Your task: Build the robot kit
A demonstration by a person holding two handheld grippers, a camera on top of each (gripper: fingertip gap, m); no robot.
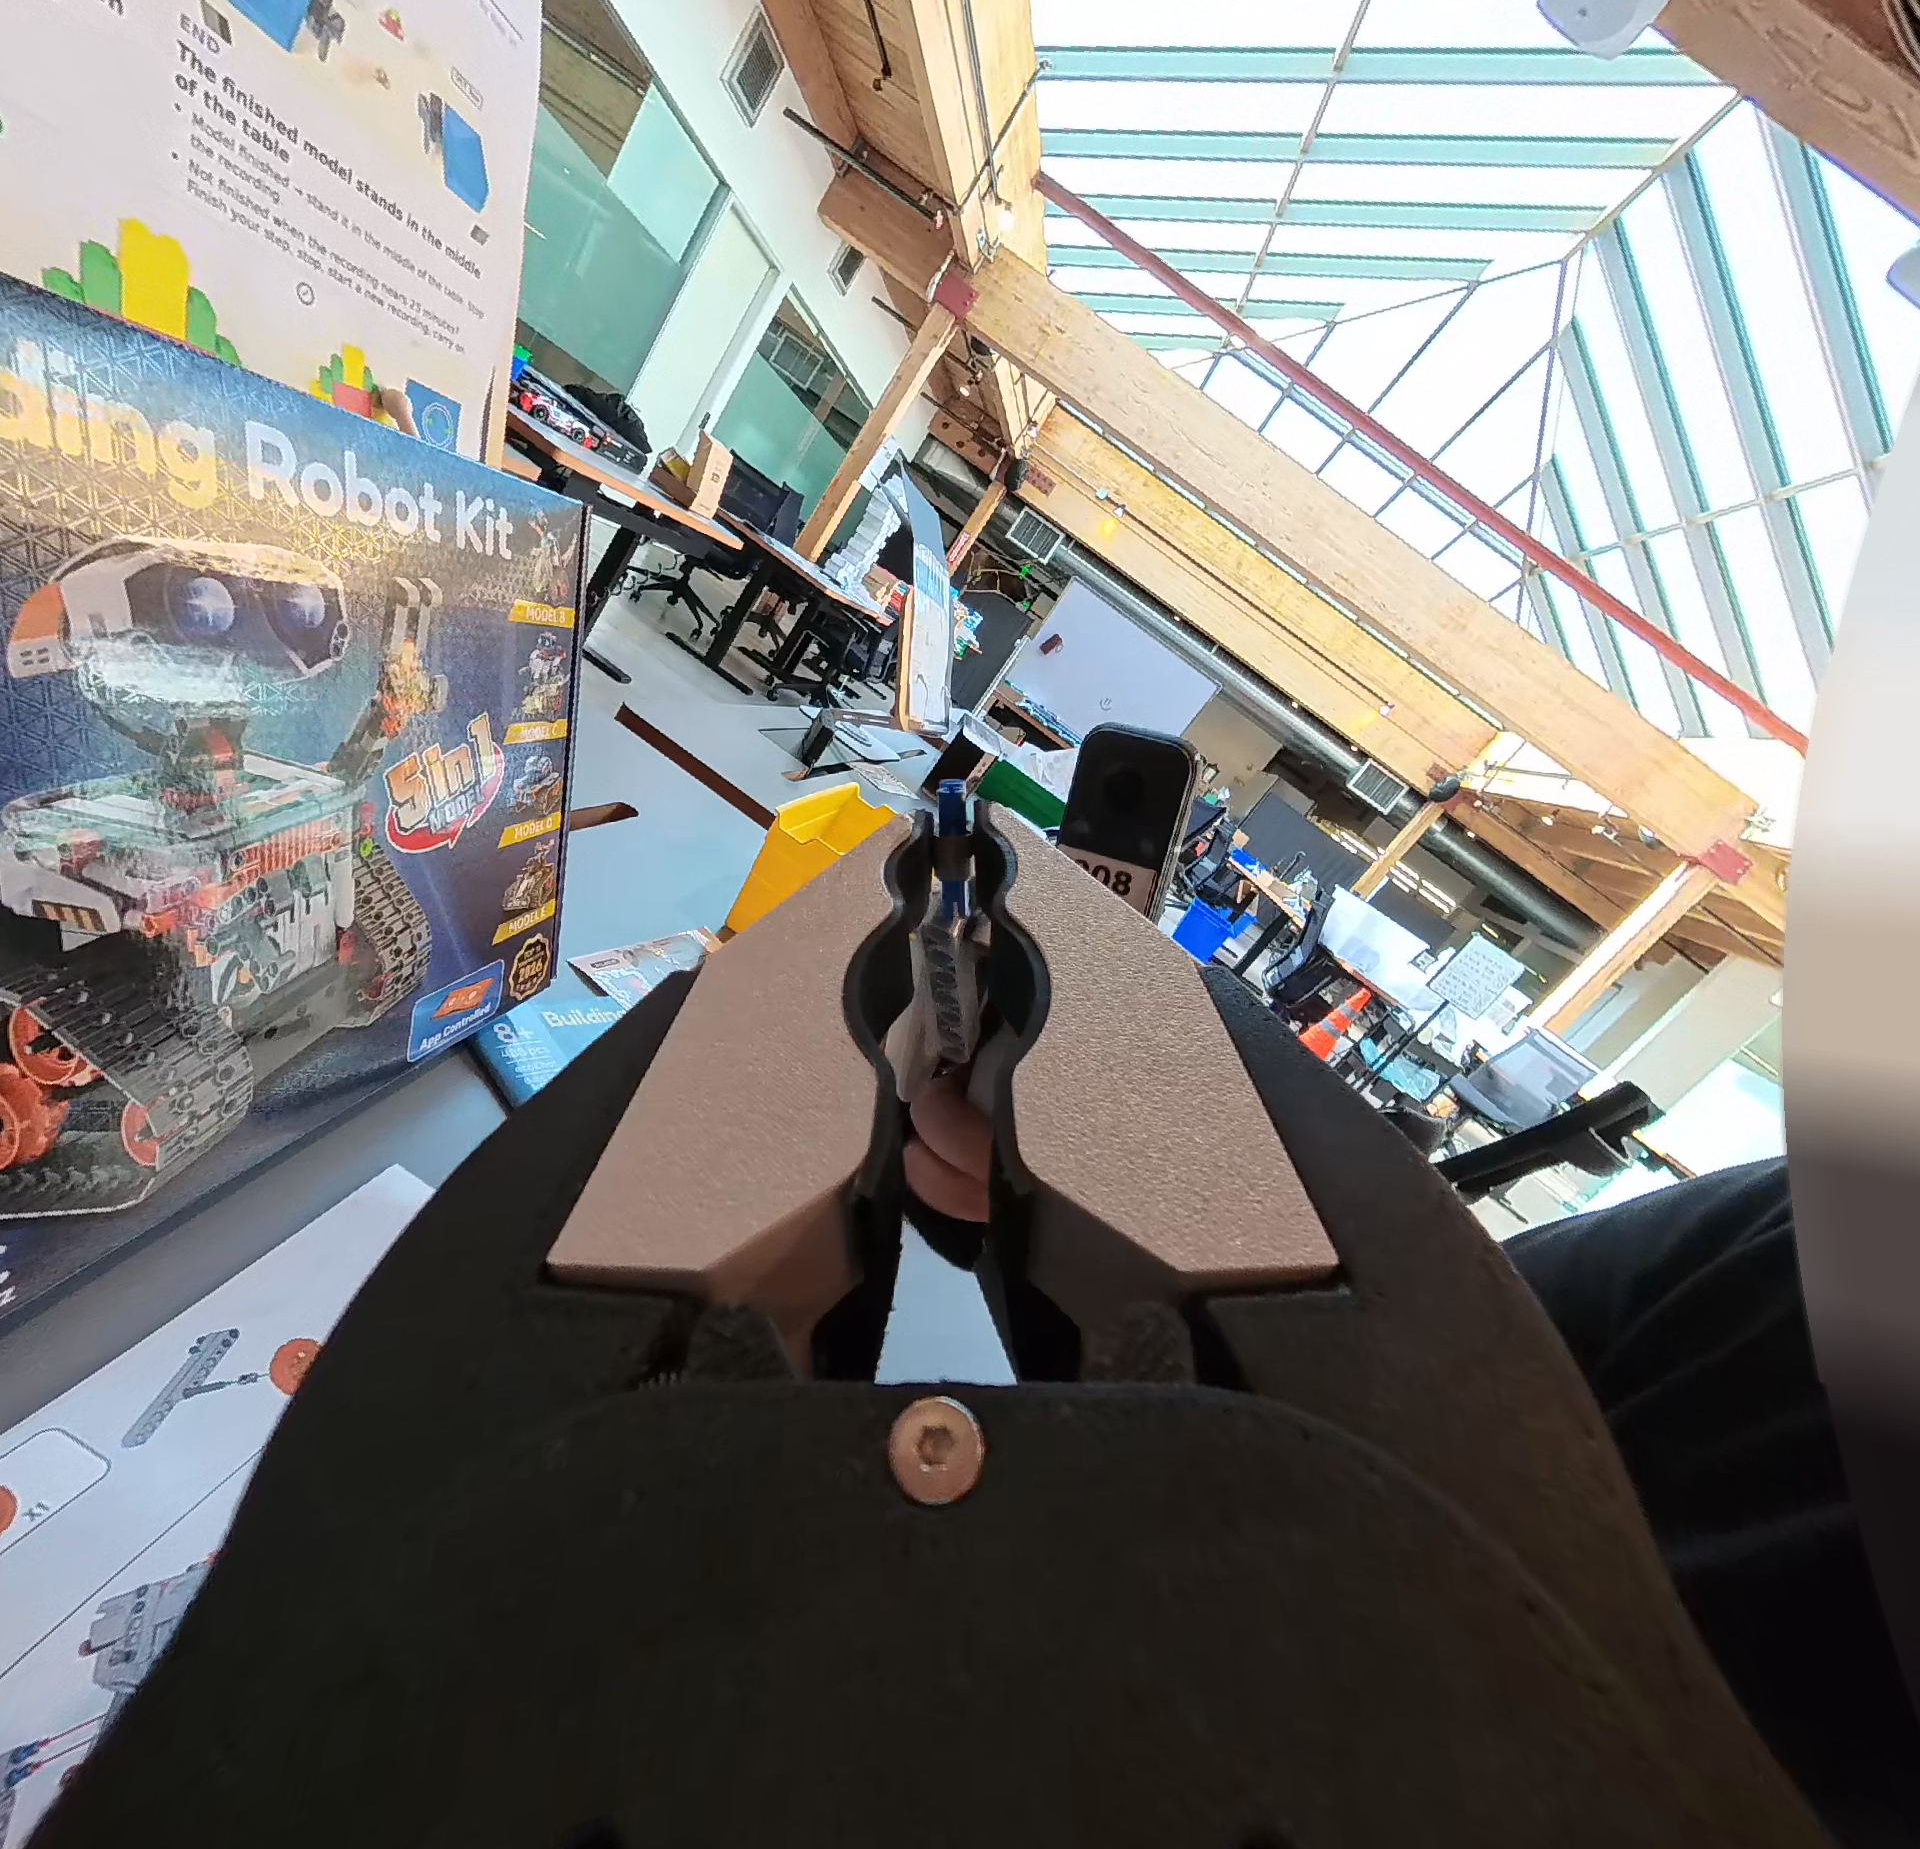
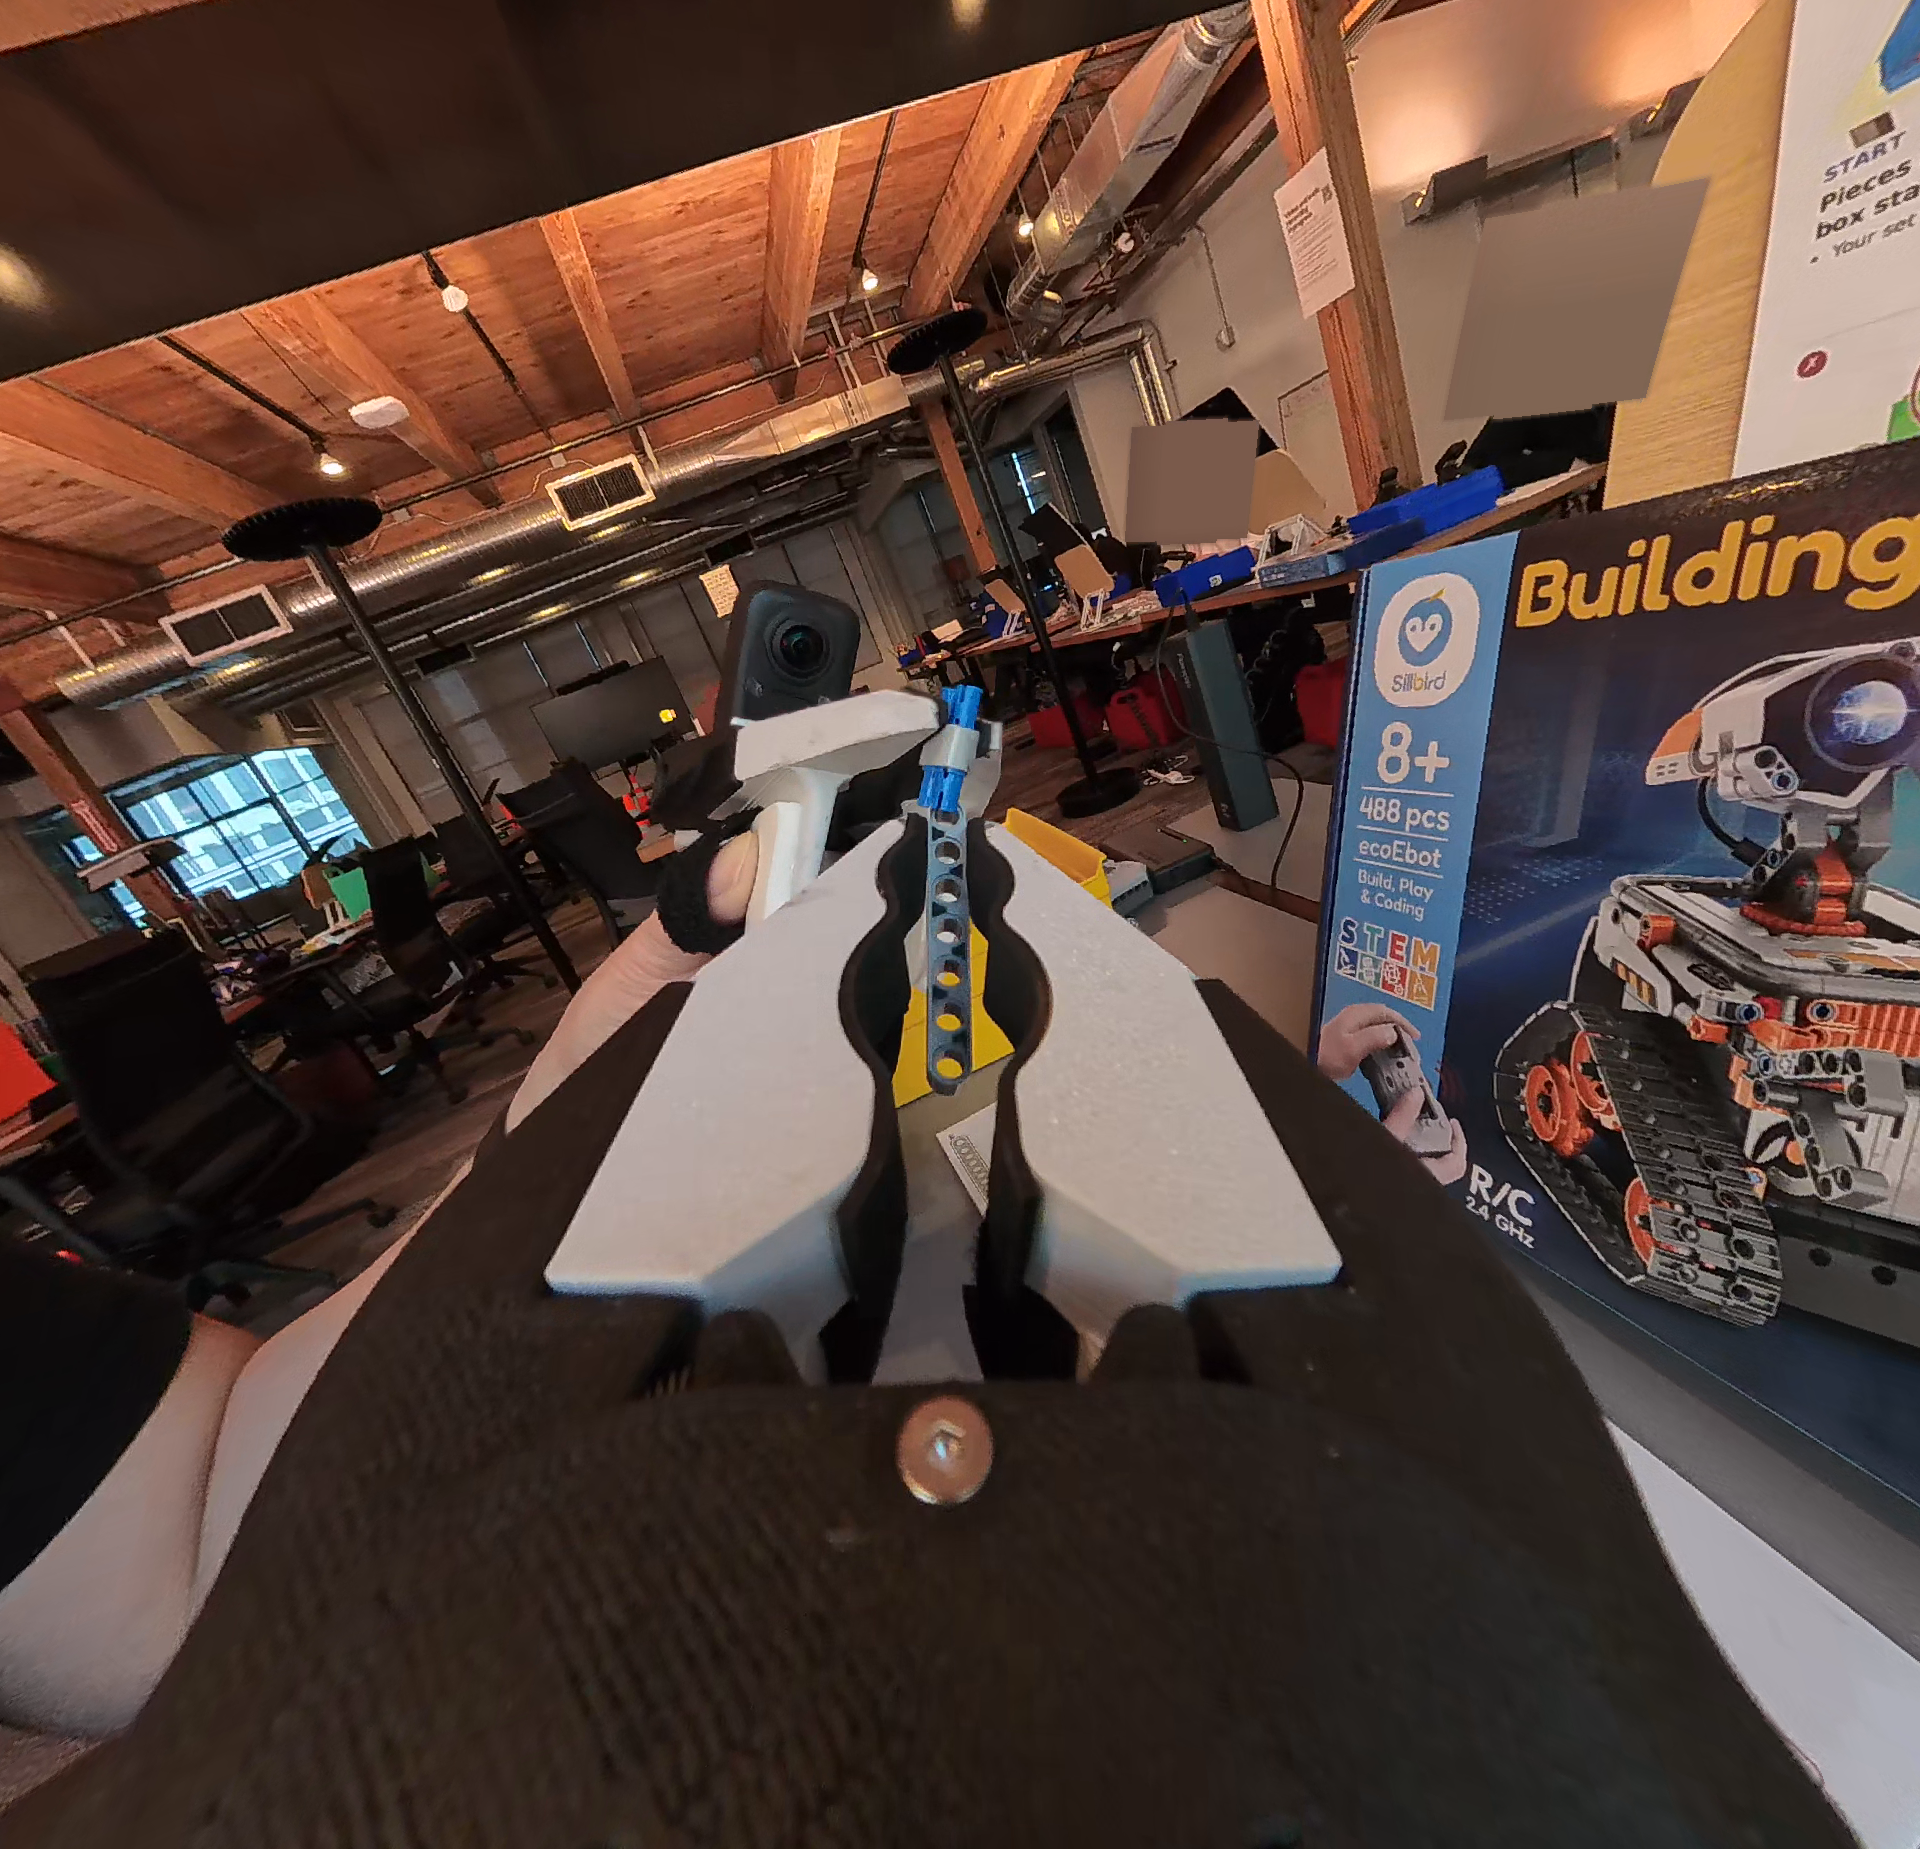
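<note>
My left gripper (image 1: 951, 838) is shut on a blue pin (image 1: 953, 812) at the top end of a grey perforated beam (image 1: 943, 989), which I see edge-on beyond the fingertips. My right gripper (image 2: 940, 828) is shut on the same grey beam (image 2: 948, 947) just below its blue pins (image 2: 948, 786), and the beam runs down between its white fingers. In the right wrist view the left gripper (image 2: 925, 734) comes in from the left, held by a gloved hand (image 2: 696, 895), with its camera (image 2: 790, 656) on top. The right gripper's camera (image 1: 1127, 823) shows in the left wrist view.
A blue robot kit box (image 1: 260, 760) stands on the table, also in the right wrist view (image 2: 1662, 916). A yellow bin (image 1: 810, 843) sits behind the grippers (image 2: 1049, 849). An instruction sheet (image 1: 156, 1487) lies at the lower left. A poster board (image 1: 260, 137) stands behind the box. The tips of both grippers are at nearly the same place.
</note>
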